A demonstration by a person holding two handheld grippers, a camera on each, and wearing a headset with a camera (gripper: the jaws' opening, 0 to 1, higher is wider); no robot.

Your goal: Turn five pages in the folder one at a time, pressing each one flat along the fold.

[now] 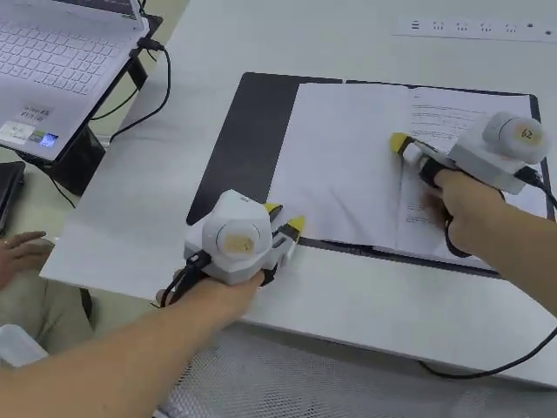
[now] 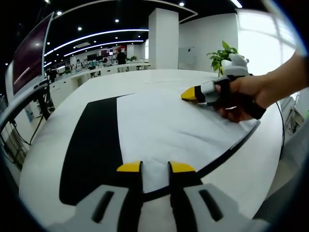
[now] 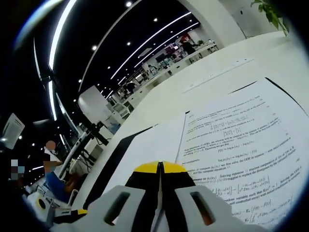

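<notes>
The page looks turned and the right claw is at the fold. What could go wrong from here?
The turned page looks slightly rippled, so the shut right claw sliding along the fold may crease it rather than flatten it. The left claw sits open at the near edge of the folder, so the folder may shift under the push.

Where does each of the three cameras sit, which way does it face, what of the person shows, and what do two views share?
Head view: on the headset, facing forward and down at the open folder; both forearms, left gripper and right gripper show.
Left gripper view: on the left gripper at the folder's near edge, facing across it; own jaws slightly apart.
Right gripper view: on the right gripper, facing along the printed page; own jaws together.
Shared: head and left gripper views both show the right gripper on the folder.
</notes>
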